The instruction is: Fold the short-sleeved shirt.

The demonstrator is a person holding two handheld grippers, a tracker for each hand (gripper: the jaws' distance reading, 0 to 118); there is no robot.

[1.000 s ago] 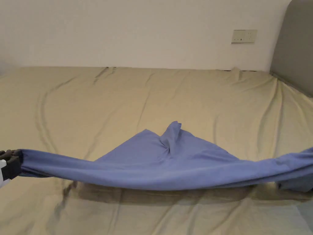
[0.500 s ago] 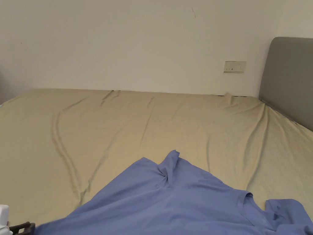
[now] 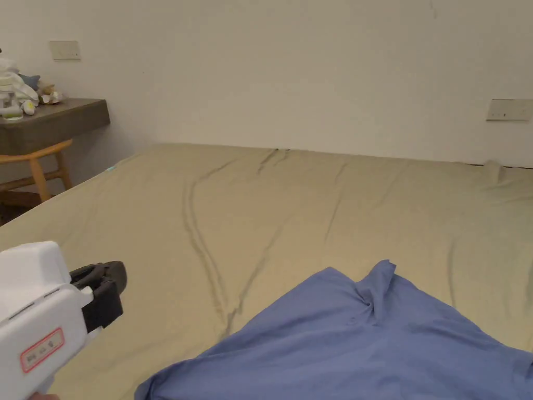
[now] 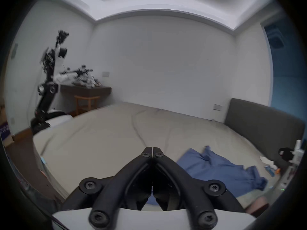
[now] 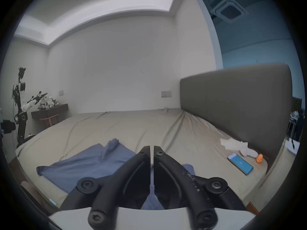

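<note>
With both sets of jaws pressed together on nothing, my left gripper (image 4: 152, 152) and right gripper (image 5: 151, 147) hang above the bed, clear of the cloth. Blue short-sleeved shirt (image 3: 364, 338) lies spread and rumpled on the tan bedsheet (image 3: 234, 208) near the front edge, one fold poking up mid-shirt. Left gripper sits well left of the shirt in the head view (image 3: 101, 284) (white body, black tips). Right of the shirt, by the grey headboard (image 5: 232, 100): a phone (image 5: 240, 163), white tissue (image 5: 235, 144), a small orange thing (image 5: 259, 158). Far left: a dark shelf (image 3: 52, 122) with clutter, a wooden stool (image 3: 39, 166) under it, a black-and-white robot (image 4: 49, 82) standing beside the bed.
</note>
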